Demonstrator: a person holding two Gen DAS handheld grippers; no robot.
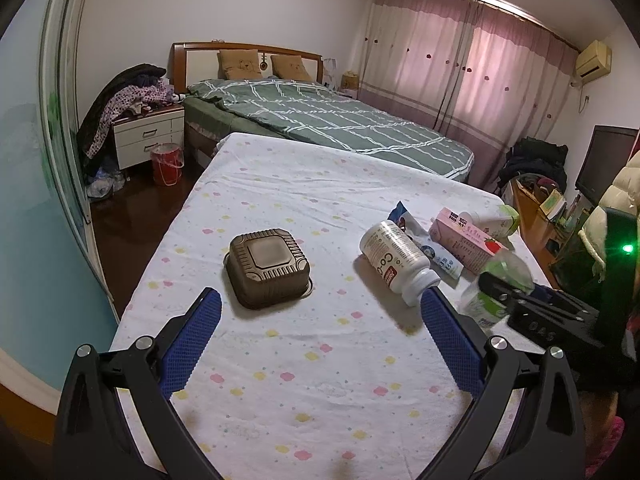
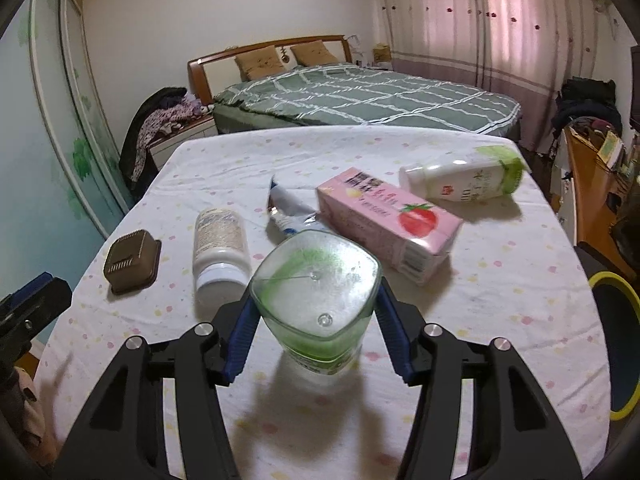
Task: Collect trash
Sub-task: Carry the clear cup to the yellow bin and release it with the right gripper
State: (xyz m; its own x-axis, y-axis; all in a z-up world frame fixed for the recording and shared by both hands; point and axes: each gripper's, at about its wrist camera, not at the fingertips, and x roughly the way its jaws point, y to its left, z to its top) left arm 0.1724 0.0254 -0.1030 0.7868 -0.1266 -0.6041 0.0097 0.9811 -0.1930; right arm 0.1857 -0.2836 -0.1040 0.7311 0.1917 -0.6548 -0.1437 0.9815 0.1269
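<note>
The bench, under a white cloth dotted with pastel spots, carries all the trash. Largest on it is the pink strawberry carton, lying on its side near the middle, with a white and green bottle on its side just beyond it. To the carton's left a white pill bottle lies tipped over, a crumpled blue wrapper between the two. The brown square tub sits upside down, well apart on the left.

The right gripper is pinching a clear plastic cup with green residue, its blue pads pressed on either side and the cup's base turned toward the camera, seemingly raised off the cloth. The left gripper hangs spread wide and empty above the cloth, between the tub and the pill bottle.

The step in hand looks like carrying off the first piece. No bin shows on the bench; a red bucket stands on the floor by the bed. Next, probably, the cup needs taking to a bin without the grip slackening, since thin plastic may flex.
</note>
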